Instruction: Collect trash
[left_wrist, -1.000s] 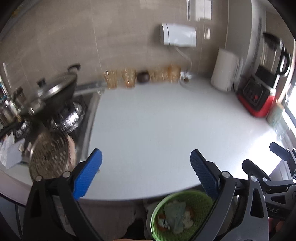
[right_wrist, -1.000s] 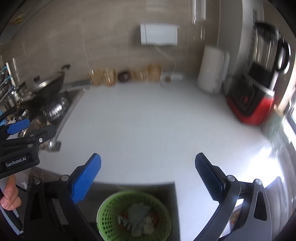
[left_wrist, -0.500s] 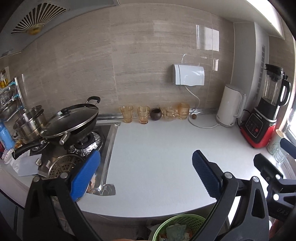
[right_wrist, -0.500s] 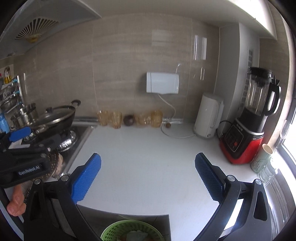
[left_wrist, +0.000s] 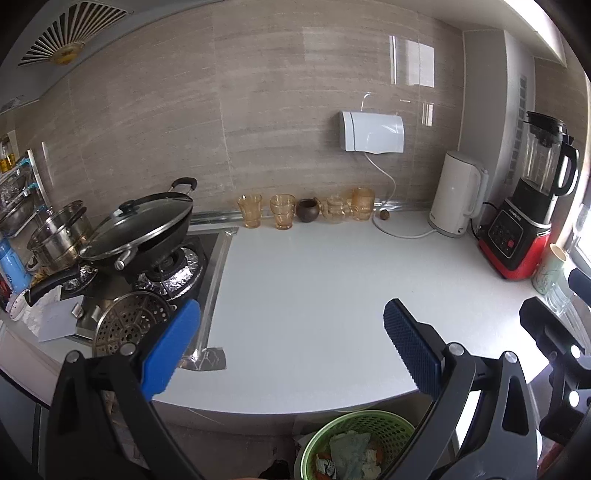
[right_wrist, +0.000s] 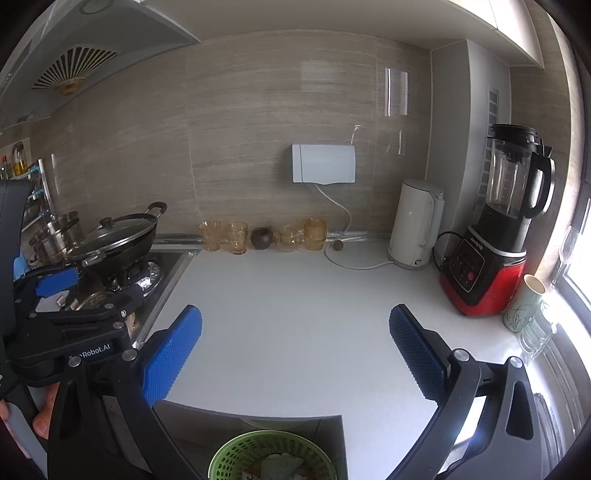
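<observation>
Both the left gripper (left_wrist: 291, 343) and the right gripper (right_wrist: 295, 350) are hovering with jaws spread wide, holding nothing. The green basket (left_wrist: 364, 424) is sitting below them, containing crumpled trash (left_wrist: 351, 452). The counter (left_wrist: 314, 295) ahead is showing no litter, suggesting collection is nearly complete

Both grippers have tipped upward and drawn back from the bench (left_wrist: 314, 295). The green basket (left_wrist: 362, 439), a second ago well in view below each, now sits cut off at the bottom edge, and the range hood (right_wrist: 74, 74) has appeared.
</observation>
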